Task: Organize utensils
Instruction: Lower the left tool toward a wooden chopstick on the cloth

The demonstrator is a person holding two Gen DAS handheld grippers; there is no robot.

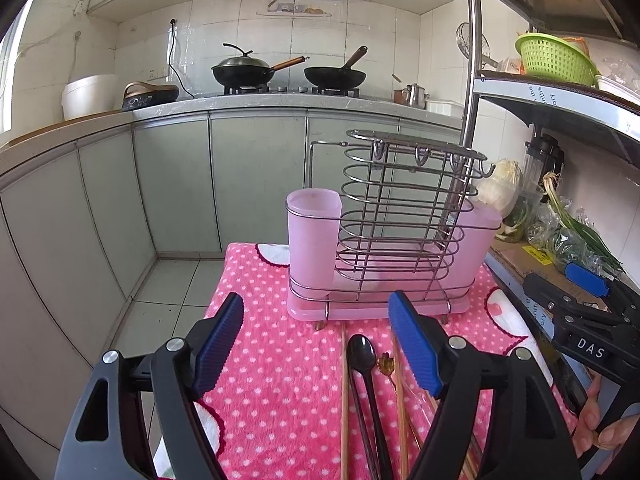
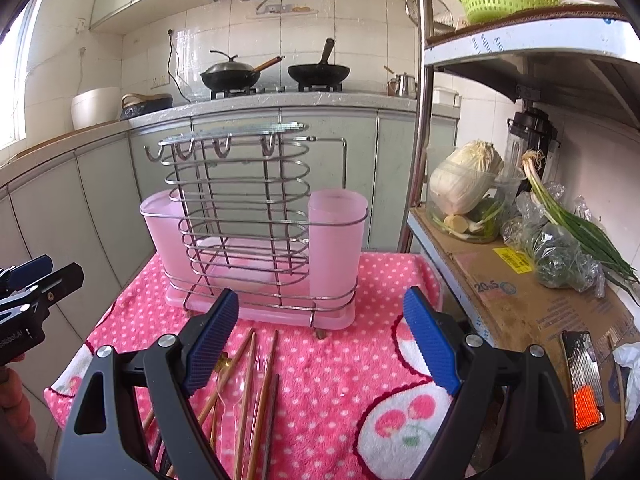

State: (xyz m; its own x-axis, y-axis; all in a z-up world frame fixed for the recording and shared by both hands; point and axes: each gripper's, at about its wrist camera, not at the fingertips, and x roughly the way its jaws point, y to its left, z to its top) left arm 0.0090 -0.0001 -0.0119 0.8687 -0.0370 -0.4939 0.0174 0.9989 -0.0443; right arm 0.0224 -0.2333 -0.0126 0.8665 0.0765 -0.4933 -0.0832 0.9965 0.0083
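Step in hand: by my reading, the first pick; the utensils lie loose on the table [image 1: 280,360] and the rack holds nothing that I can see.
Left hand-held gripper [image 1: 316,344]: spread wide, nothing between its pads, hanging above the near ends of the utensils.
Right hand-held gripper [image 2: 320,340]: also spread, empty, over the pink dotted cloth [image 2: 340,380] to the right of the pile.
Utensils: a black spoon [image 1: 362,354] lies between wooden chopsticks [image 1: 344,400], with a small gold-tipped piece [image 1: 386,362] just beside it; the right view also shows a clear plastic spoon [image 2: 236,390] among the chopsticks.
Rack: a wire utensil holder [image 1: 396,216] on a pink tray stands just beyond the pile, with a pink cup [image 1: 314,236] at one end and a second cup [image 1: 478,248] at the other.
How to do it well: take one piece at a time, closing across its handle rather than along it; the black spoon looks the easiest start, since it lies on top and apart.
Risk: the chopsticks cross and touch, so a low pinch may drag neighbours along.
Placement: I judge it best dropped upright into a cup, handle end down.
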